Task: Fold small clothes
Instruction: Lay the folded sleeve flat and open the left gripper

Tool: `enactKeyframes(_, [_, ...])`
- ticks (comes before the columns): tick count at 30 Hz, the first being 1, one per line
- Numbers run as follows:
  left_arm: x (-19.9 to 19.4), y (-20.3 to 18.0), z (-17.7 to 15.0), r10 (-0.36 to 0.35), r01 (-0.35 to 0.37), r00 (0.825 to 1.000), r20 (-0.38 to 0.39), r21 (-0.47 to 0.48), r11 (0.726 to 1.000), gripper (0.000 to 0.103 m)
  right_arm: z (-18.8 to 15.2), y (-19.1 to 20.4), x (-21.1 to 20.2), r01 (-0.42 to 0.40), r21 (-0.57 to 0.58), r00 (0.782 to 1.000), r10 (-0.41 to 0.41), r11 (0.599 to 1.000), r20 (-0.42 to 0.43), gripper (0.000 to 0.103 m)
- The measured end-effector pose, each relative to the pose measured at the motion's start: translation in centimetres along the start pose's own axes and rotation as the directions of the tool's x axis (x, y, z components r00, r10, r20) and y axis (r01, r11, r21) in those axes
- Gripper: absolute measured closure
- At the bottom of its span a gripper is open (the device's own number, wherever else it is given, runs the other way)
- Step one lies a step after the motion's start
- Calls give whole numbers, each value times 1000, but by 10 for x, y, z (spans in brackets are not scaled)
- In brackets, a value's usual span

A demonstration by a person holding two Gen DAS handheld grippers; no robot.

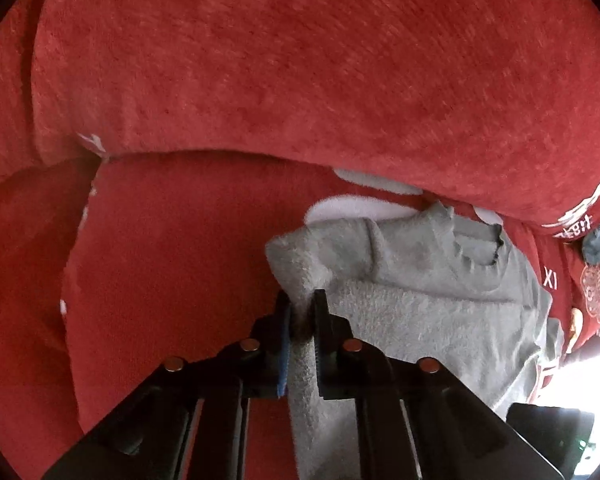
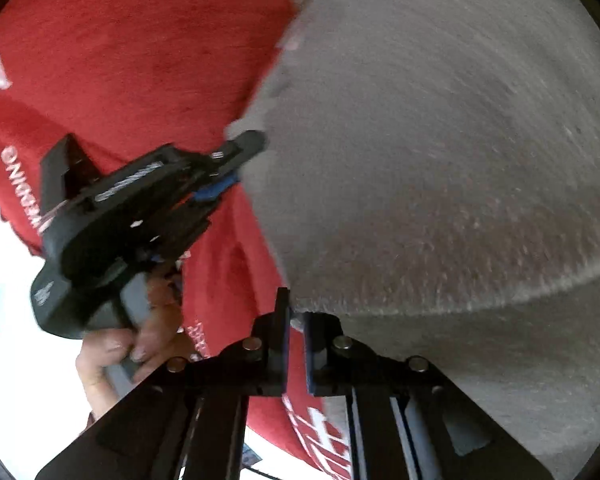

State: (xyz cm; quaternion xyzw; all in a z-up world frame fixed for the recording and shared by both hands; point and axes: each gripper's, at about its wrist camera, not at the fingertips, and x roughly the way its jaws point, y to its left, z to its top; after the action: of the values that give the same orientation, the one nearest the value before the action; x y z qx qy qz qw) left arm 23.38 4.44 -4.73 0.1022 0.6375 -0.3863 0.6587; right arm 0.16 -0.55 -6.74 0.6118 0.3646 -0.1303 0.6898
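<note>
Red plush blanket (image 1: 300, 80) underneath everything (white lettering on it). Nearest, left tool (image 1: 302, 312) clenched on grey fleece garment (image 1: 420, 280) edge; right tool (image 2: 296, 320) clamped on another edge. Beyond, folded fleece spread across blanket.

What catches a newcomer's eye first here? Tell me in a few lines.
The red fleece blanket floods both views. Against it, the grey fuzzy garment stands out, filling the right side of the right wrist view. The left claw is shut on the garment's edge, and the right claw has closed at another edge, though its grip is unclear; a hand shows at lower left.
</note>
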Motion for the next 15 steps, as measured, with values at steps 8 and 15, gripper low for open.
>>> enactKeyframes(8, [8,4,-6,80,-79,997,18,-25,997,93,4,-4,-4,58,-21,994,-60,998,-88,72])
enactKeyframes(15, [-26,-16,-26,187,-185,980,72,-32,982,93,18,-68,-170,254,56,953,-260,965,158,57])
